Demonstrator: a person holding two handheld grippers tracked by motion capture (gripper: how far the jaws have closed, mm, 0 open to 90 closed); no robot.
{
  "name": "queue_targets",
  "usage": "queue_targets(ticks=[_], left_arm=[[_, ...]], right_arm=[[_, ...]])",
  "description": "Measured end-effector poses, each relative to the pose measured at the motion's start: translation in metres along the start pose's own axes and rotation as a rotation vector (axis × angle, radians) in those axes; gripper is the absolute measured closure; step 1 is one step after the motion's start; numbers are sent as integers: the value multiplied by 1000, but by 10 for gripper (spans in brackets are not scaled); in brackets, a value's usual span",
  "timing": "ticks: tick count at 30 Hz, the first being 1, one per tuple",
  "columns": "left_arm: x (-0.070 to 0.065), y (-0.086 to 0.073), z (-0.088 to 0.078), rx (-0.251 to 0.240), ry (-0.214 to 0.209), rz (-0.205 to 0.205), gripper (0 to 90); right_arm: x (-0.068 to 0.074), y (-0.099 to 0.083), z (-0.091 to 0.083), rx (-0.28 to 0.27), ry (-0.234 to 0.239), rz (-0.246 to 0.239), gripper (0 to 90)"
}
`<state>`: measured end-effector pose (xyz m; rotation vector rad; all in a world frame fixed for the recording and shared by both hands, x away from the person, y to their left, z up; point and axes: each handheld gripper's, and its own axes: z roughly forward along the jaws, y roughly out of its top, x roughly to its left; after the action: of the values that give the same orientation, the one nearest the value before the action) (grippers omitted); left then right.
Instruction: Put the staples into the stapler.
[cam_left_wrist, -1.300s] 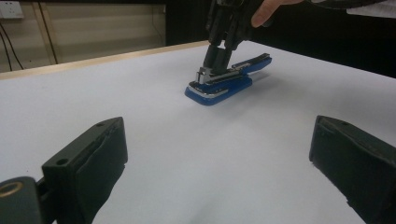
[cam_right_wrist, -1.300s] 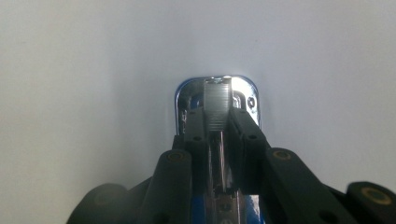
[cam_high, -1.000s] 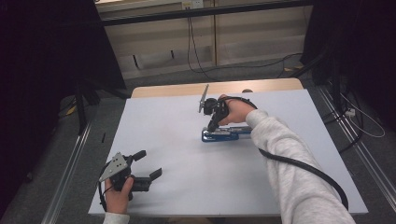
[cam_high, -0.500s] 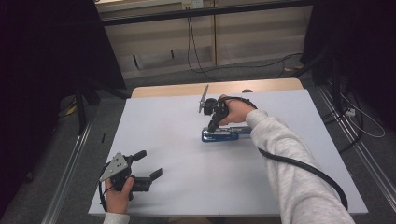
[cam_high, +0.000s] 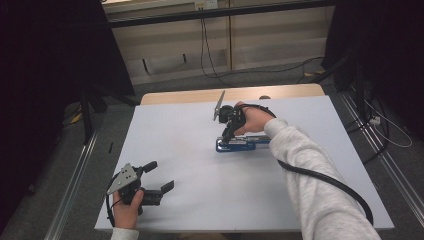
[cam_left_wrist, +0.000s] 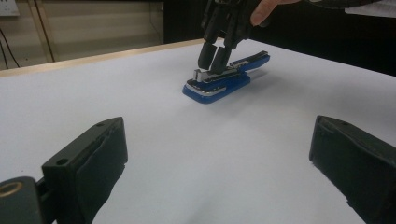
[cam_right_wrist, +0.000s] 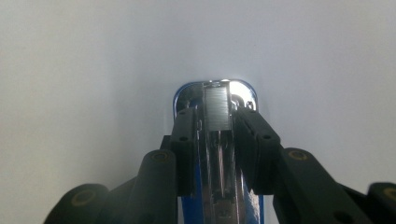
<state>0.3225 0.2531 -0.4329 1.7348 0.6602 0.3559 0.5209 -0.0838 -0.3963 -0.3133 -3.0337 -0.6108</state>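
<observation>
A blue stapler (cam_high: 245, 145) with a bright metal staple rail lies on the white table (cam_high: 200, 200), right of centre. My right gripper (cam_high: 227, 137) points down over its left end. In the right gripper view the rail (cam_right_wrist: 217, 100) runs between the two pads, with a thin gap on each side. The jaws have just been opening and the right gripper (cam_right_wrist: 215, 114) stands open around the rail. The left gripper view shows the stapler (cam_left_wrist: 219, 83) under the right gripper (cam_left_wrist: 213, 57). My left gripper (cam_high: 159, 176) rests near the front left corner, open and empty (cam_left_wrist: 219, 154).
A black cable (cam_high: 325, 182) trails from the right gripper along the grey sleeve toward the front right. A bare wooden strip (cam_high: 200, 95) edges the table's far side. Metal rails (cam_high: 75, 185) run along both sides, with dark curtains beyond.
</observation>
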Motion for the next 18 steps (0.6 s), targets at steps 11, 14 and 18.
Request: queue_targets(ticks=[11, 14, 18], left_arm=[[-3, 3, 3, -1, 0, 11, 43], [-2, 3, 5, -1, -3, 9, 43], [-3, 4, 9, 21, -3, 11, 43]], right_arm=[[6, -25, -19, -150, -30, 87, 522], [8, -35, -25, -198, -42, 120, 481], [10, -47, -31, -239, -47, 148, 402]])
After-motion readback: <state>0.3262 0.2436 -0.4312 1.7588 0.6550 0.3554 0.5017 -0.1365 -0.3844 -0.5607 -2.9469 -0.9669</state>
